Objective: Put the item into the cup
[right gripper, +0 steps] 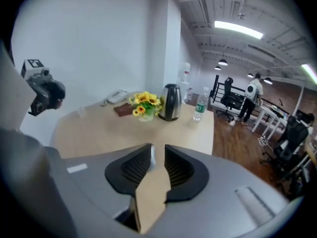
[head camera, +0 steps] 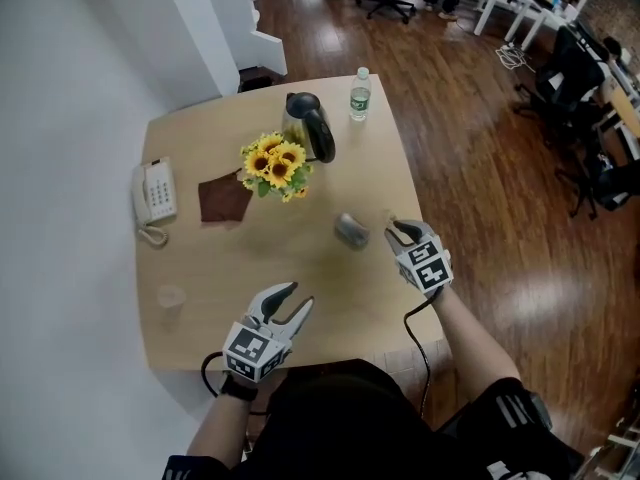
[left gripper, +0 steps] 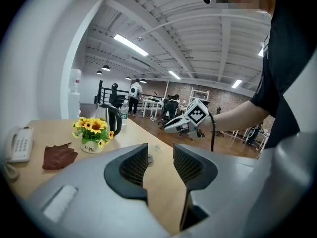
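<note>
Office floor of dark wood, light wooden counter (head camera: 200,258) in mid frame of the head view. Along its far side: white telephone (head camera: 155,190) at left, brown cloth (head camera: 224,200), potted sunflowers (head camera: 275,165), dark kettle (head camera: 308,125), water bottle (head camera: 360,95) at the far edge. Small grey item (head camera: 350,231) lies on the counter right of centre, just left of the right tongs (head camera: 398,230), not touching them. Clear cup (head camera: 170,297) stands at the counter's lower left, well apart from the item. Left tongs (head camera: 287,305) hover over the near edge, jaws wide apart, nothing between. Right tongs' jaws stand a narrow gap apart, bare counter showing between them.
</note>
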Demonstrator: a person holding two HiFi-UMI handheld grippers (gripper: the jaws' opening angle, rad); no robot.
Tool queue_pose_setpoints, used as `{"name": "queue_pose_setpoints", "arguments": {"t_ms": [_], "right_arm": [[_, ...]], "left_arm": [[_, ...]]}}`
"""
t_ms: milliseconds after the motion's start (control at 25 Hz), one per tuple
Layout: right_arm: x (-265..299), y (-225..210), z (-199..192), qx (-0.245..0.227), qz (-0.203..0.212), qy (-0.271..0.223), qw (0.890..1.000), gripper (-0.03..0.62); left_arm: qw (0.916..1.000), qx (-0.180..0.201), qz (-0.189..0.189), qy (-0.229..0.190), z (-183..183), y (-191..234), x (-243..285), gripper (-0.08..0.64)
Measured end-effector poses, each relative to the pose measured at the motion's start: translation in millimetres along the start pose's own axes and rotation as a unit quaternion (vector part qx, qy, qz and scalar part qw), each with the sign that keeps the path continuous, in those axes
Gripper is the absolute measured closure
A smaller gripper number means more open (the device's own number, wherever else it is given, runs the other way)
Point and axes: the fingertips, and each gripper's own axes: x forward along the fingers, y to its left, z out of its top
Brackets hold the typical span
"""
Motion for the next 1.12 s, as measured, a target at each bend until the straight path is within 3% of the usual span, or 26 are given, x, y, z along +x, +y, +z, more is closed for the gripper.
{"name": "queue_pose_setpoints", "arguments": {"t_ms": [240,440,640,760,1120], "right_arm": [[59.0,-50.7,-59.2,-0.004,-0.044,0.091,0.995,0.489],[97.3,-59.5,-91.2,0.028,-0.034,0.131,0.99,0.489],[117.8,-73.8,-117.4,0.043,-0.06,0.165,0.984,0.493],[117.9,-73.6,-118.3,0.053,-0.064,0.163,0.983,0.581],[93.2,-57.5,-60.9,0.052,-0.039,0.086,0.994,0.582]], "left_arm": [[0.9998,-0.006,0.012,0.017,-8.4,10.3,0.2,0.404],[0.999,-0.014,0.024,0.034,-20.2,16.6,-3.2,0.405],[0.9981,-0.026,0.036,0.044,-28.6,22.8,-8.7,0.405],[0.9974,-0.031,0.045,0.047,-30.6,27.9,-14.9,0.405],[0.9971,-0.036,0.059,0.031,-17.9,28.0,-22.2,0.405]]}}
